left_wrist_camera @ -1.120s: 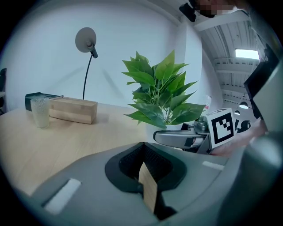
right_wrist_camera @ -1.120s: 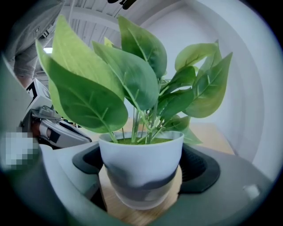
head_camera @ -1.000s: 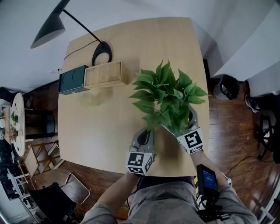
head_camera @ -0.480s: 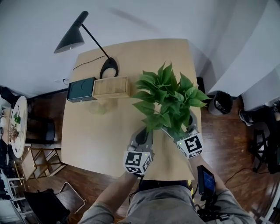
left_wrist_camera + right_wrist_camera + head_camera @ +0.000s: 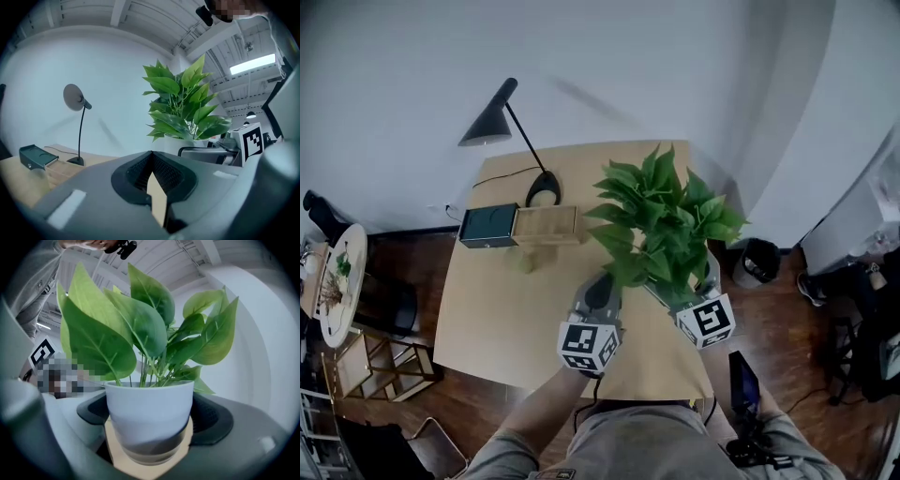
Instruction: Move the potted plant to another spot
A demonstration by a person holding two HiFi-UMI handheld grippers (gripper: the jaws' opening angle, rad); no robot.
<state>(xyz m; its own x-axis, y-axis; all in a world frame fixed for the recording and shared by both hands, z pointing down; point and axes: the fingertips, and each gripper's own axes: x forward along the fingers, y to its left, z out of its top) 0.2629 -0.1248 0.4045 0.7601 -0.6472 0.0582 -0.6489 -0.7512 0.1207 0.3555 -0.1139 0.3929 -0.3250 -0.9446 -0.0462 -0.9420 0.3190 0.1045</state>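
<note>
Potted plant [image 5: 666,223] over pale wooden table [image 5: 502,305]

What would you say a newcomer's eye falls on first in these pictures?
The leafy green potted plant stands out first, above the right side of the wooden table, with its white pot clamped in the right gripper. Next comes the black desk lamp at the table's far edge.
</note>
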